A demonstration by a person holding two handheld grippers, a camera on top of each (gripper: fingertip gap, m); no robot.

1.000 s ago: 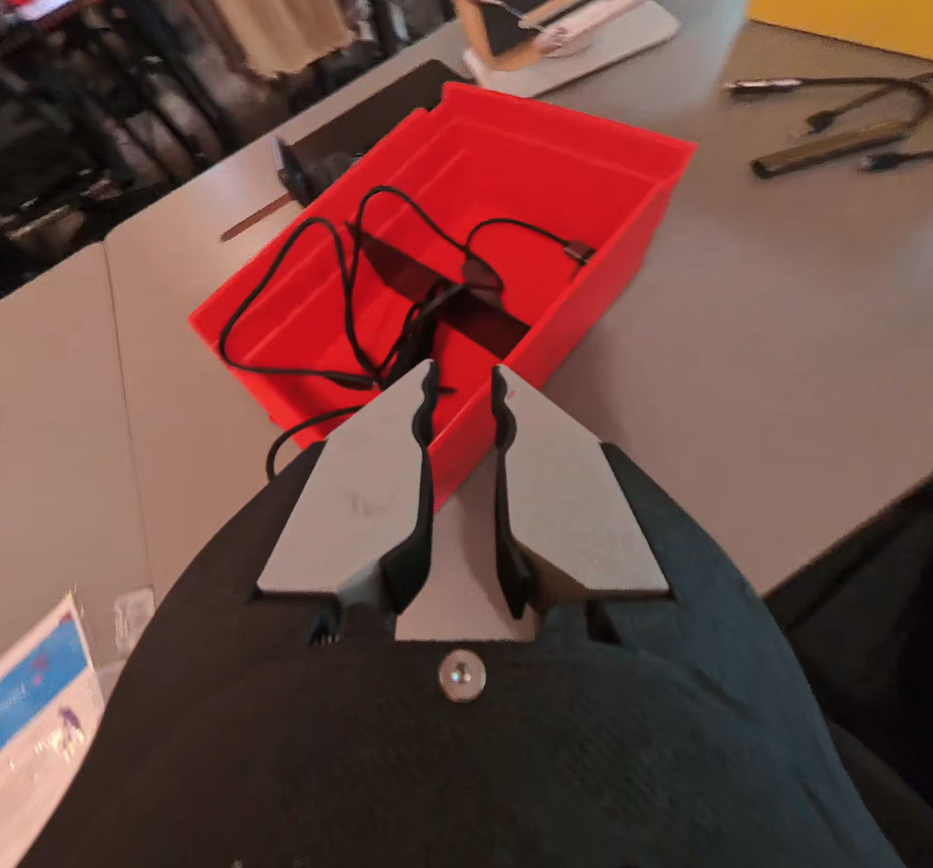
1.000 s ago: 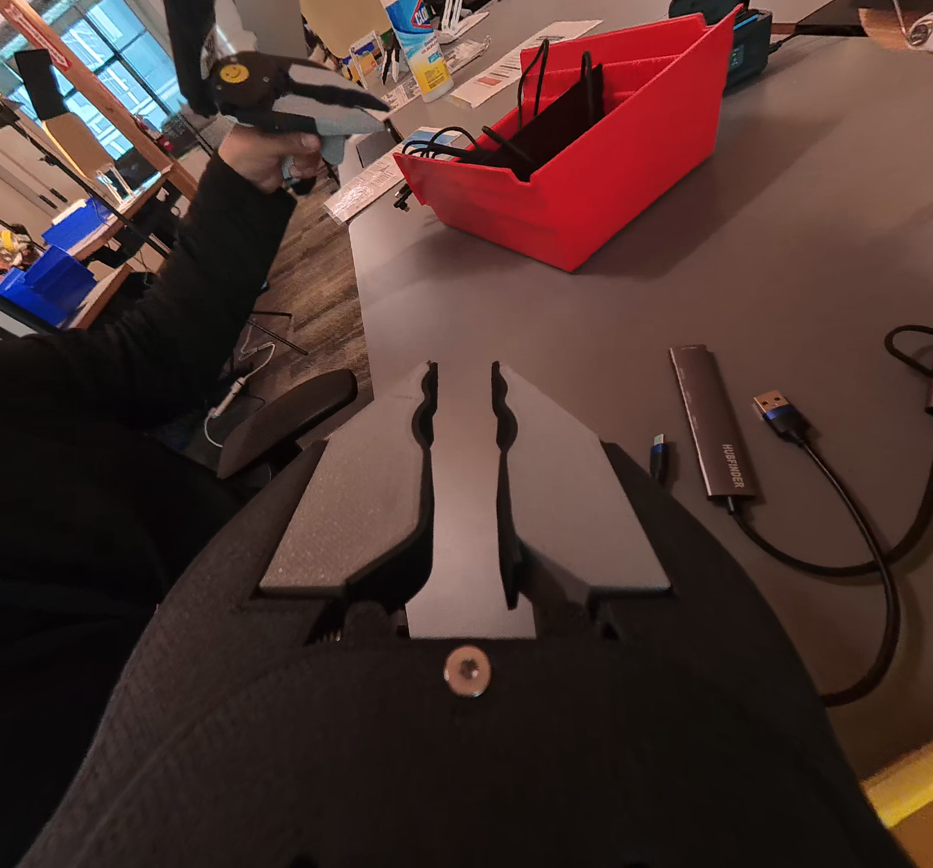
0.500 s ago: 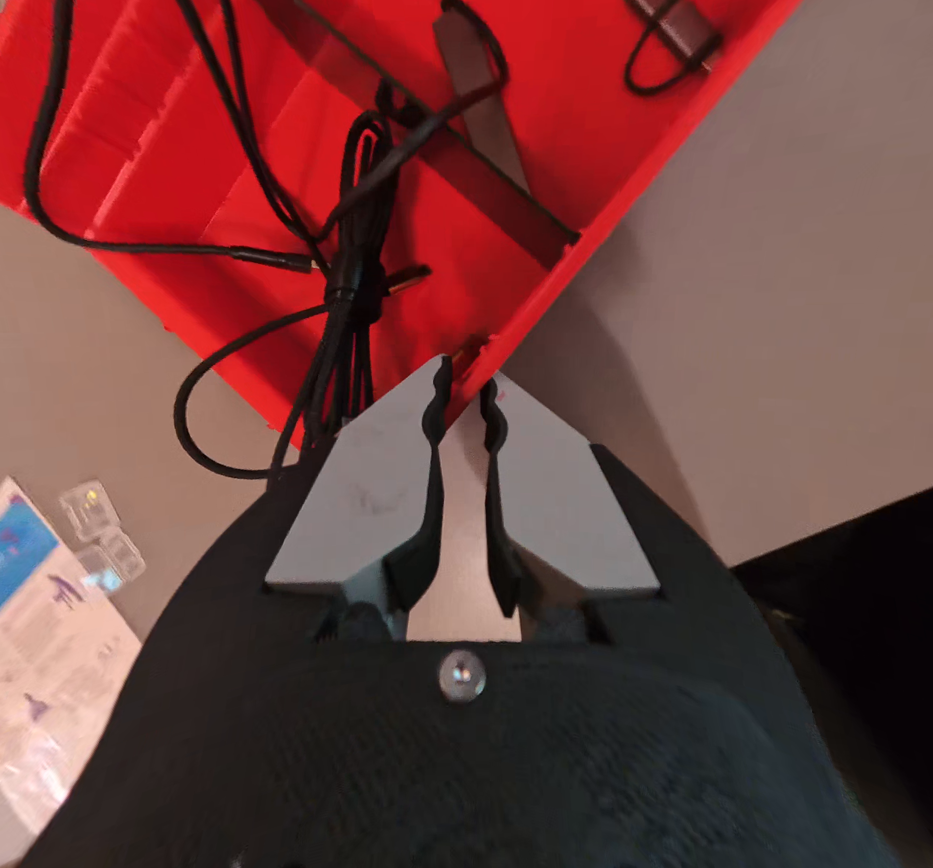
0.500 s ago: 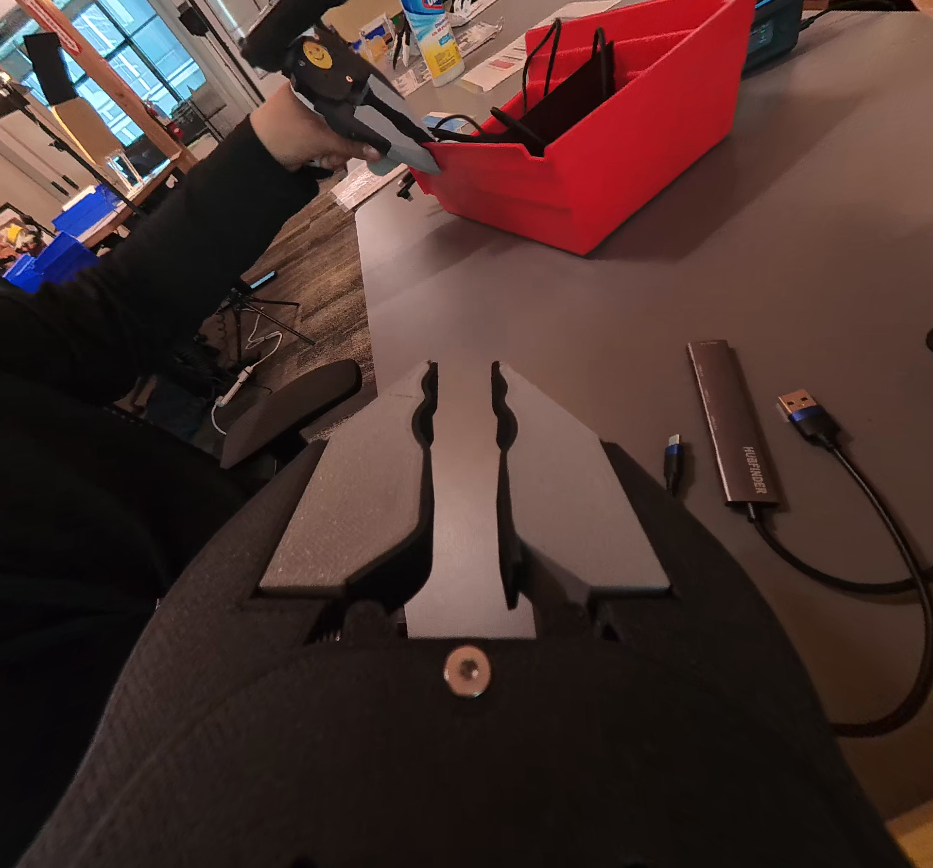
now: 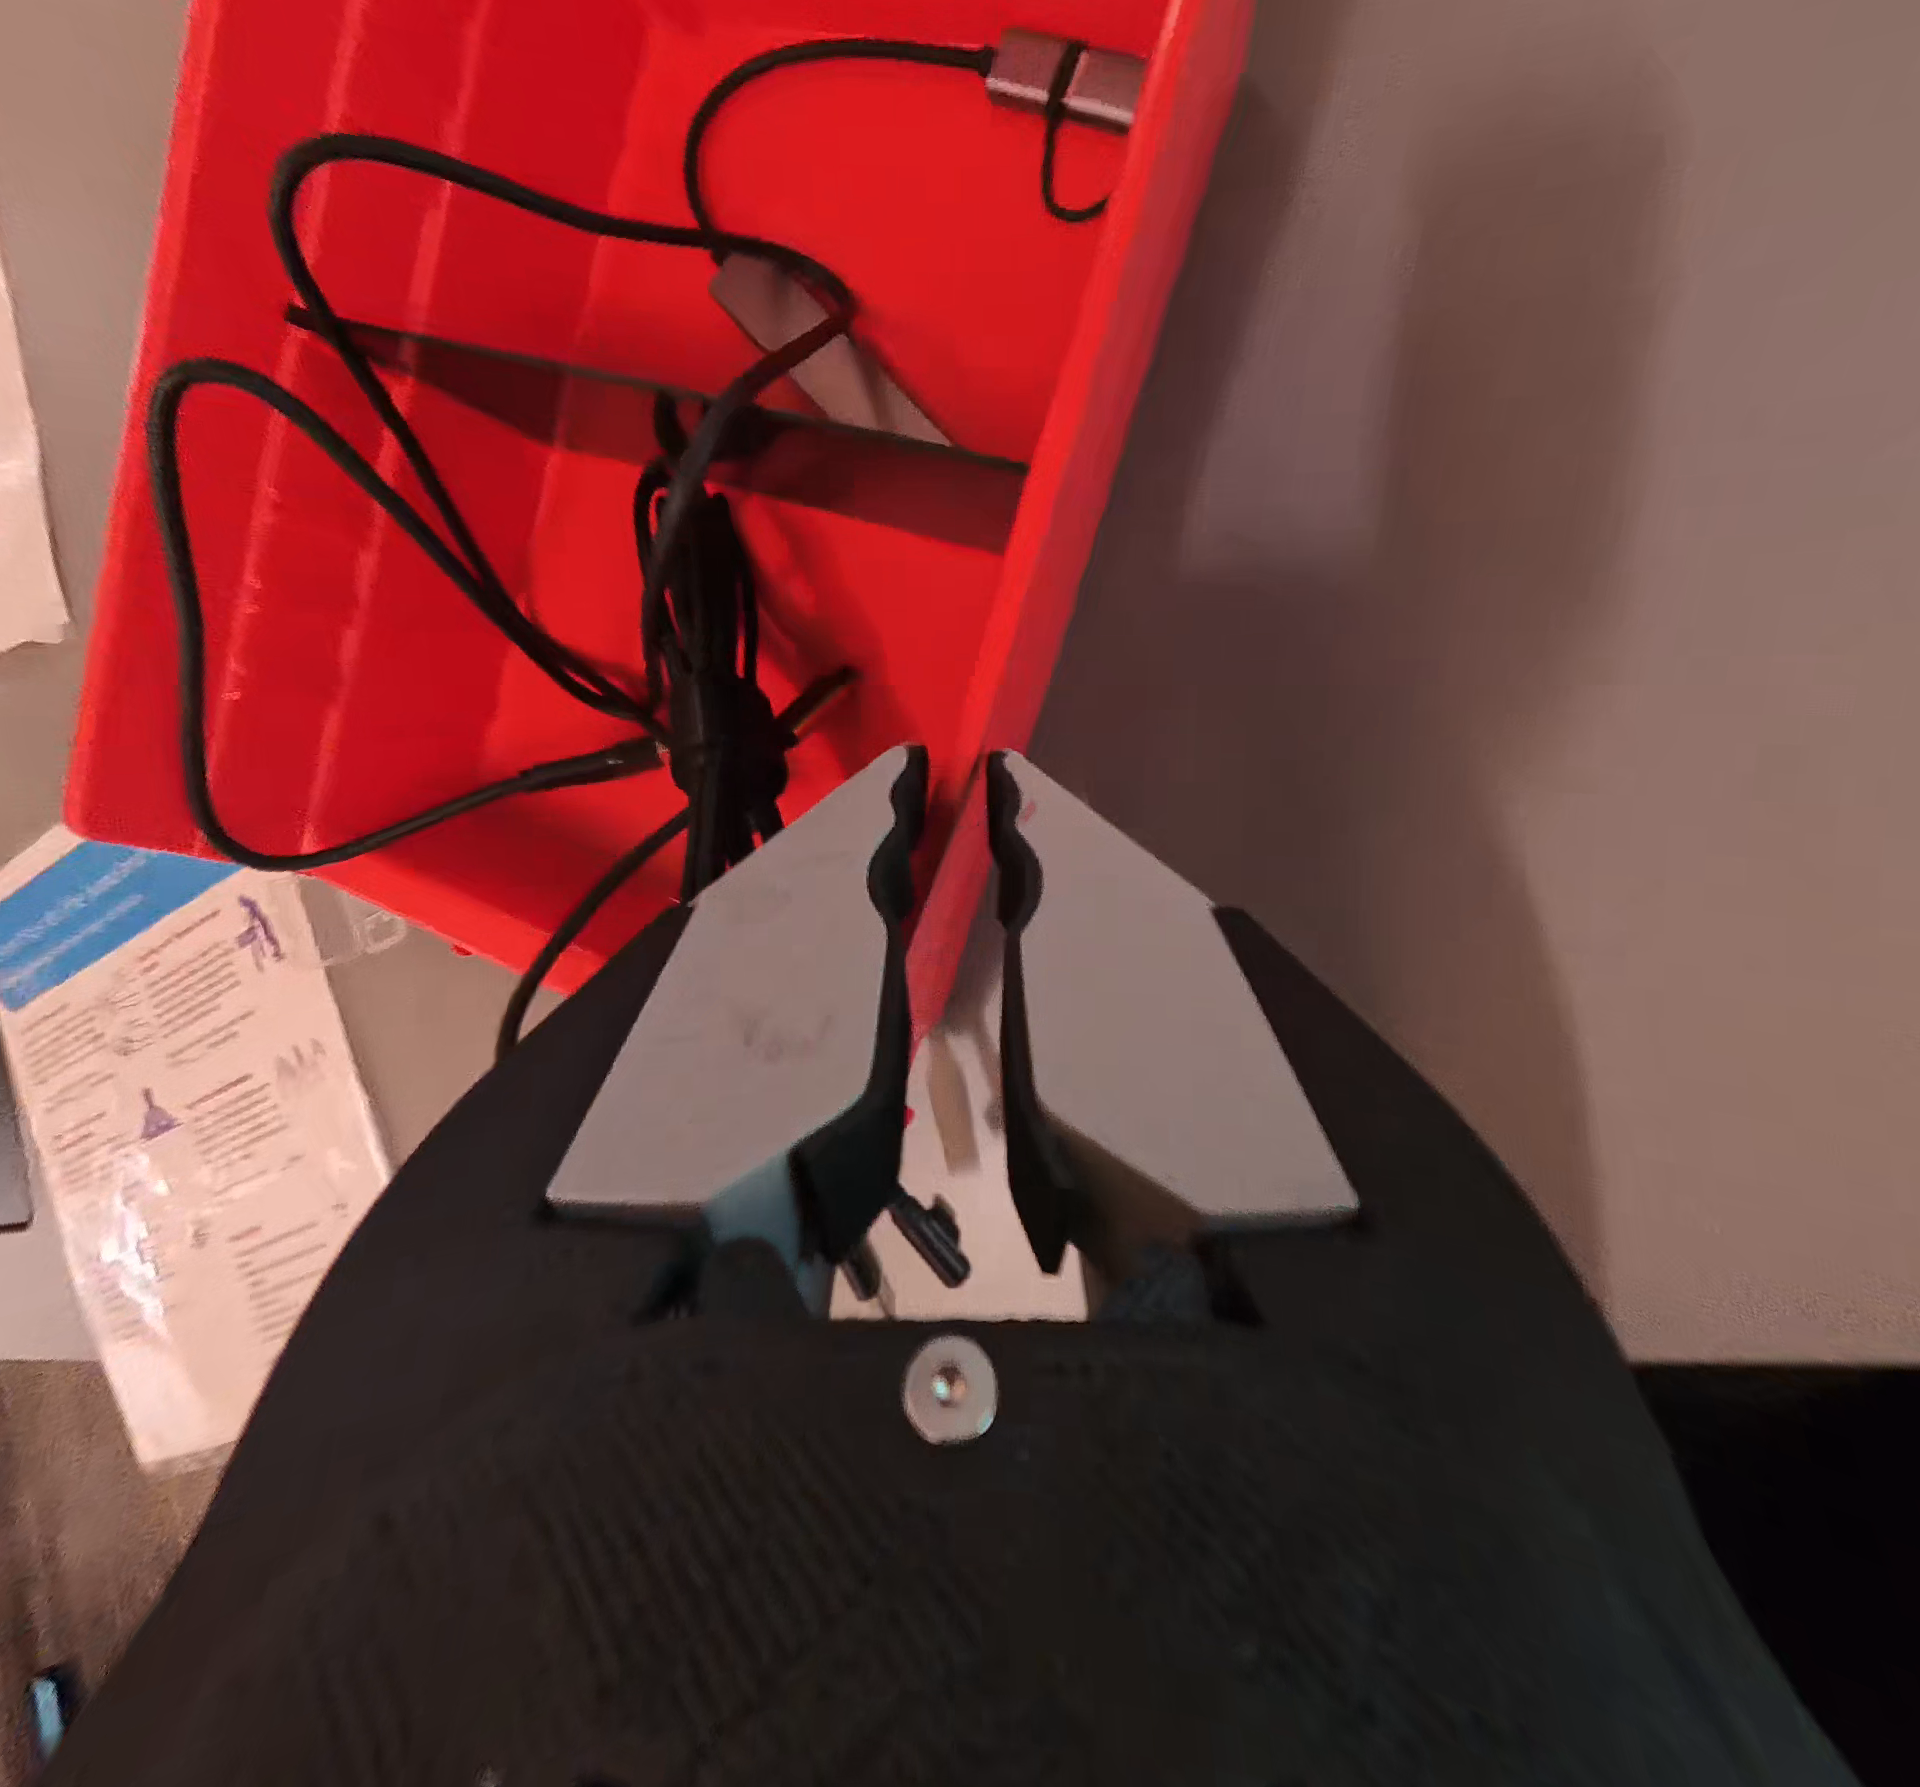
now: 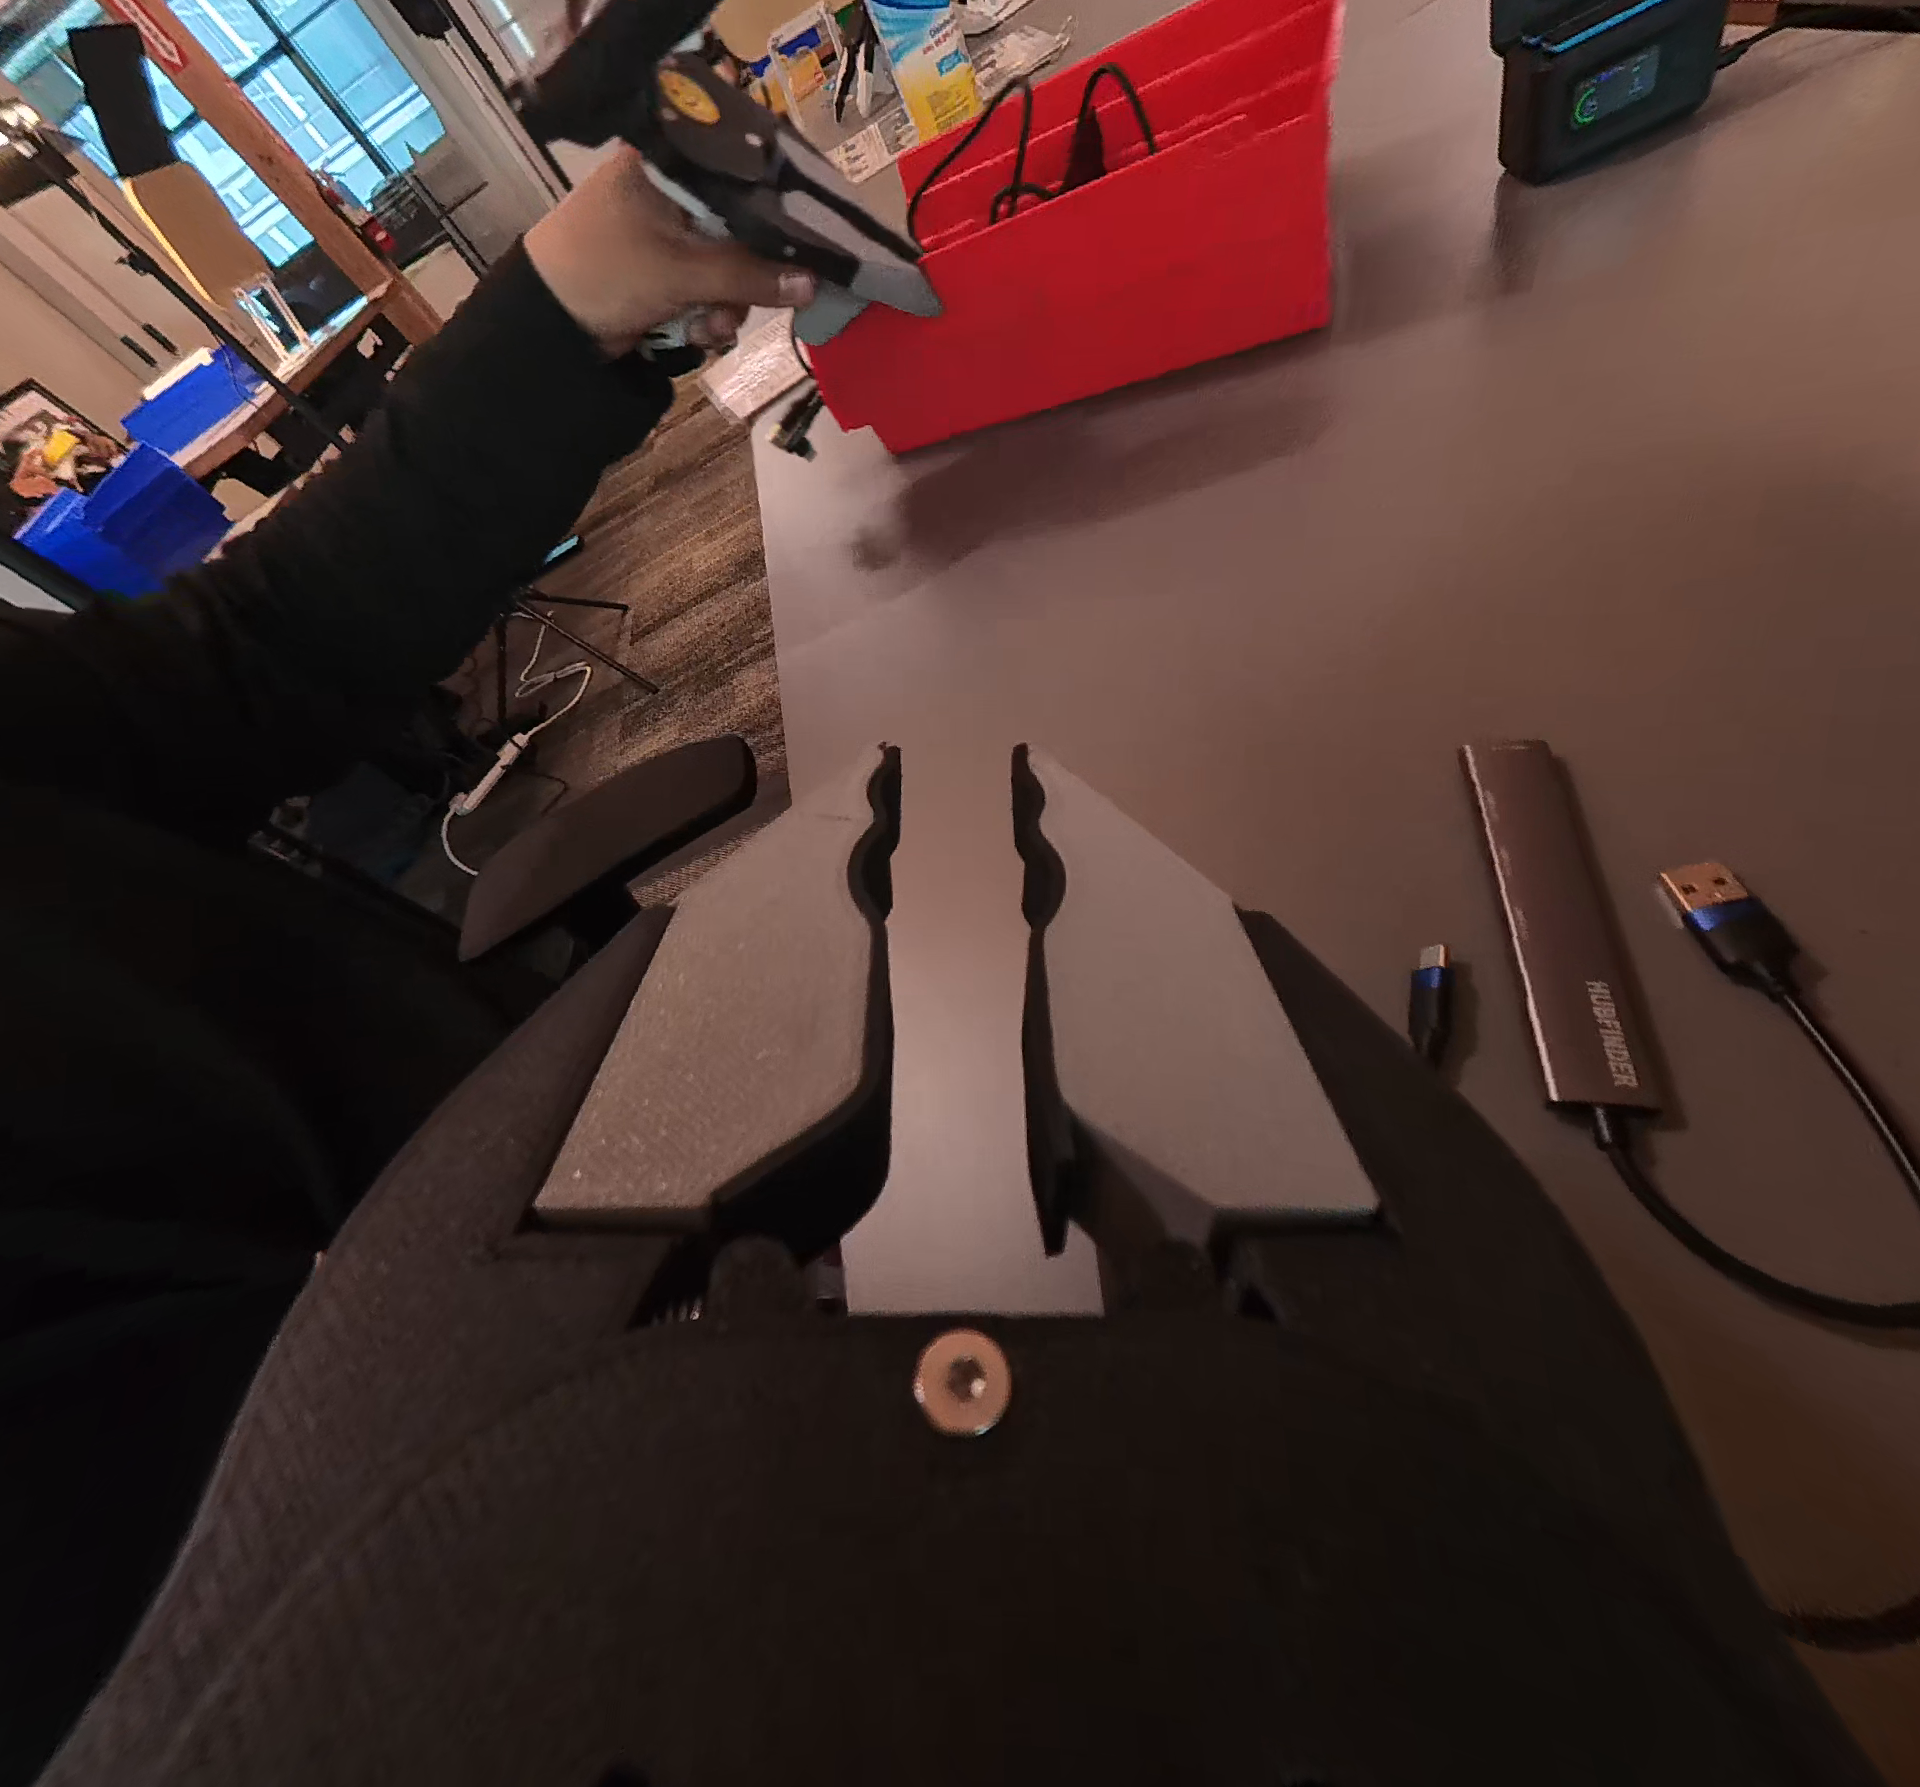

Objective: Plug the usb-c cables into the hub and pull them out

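My left gripper (image 5: 951, 771) is shut on the near side wall of a red bin (image 5: 1143, 387) close to its corner, one finger inside and one outside. The bin holds tangled black cables (image 5: 696, 646), a grey hub (image 5: 821, 355) and a small grey adapter (image 5: 1060, 80). In the right wrist view the left gripper (image 6: 914, 293) holds the bin (image 6: 1091, 303) at its left end. My right gripper (image 6: 956, 771) is open and empty above the table. To its right lie a dark hub (image 6: 1558, 927), a USB-C plug (image 6: 1432, 994) and a USB-A plug (image 6: 1720, 916).
A black divider (image 5: 831, 480) crosses the bin. A printed leaflet (image 5: 177, 1114) lies left of the bin. A black case with a screen (image 6: 1605, 64) stands at the far right, a wipes canister (image 6: 914, 23) behind the bin. The table's left edge and a chair (image 6: 613, 833) are near. There is about 40 cm between the tips of the two grippers. The USB-C plug (image 6: 1432, 994) sits 12 cm or so from the ends of my right fingers.
My left gripper came down onto the bin's corner and closed on its wall. The bin has turned and slid on the table. The right gripper barely moved.
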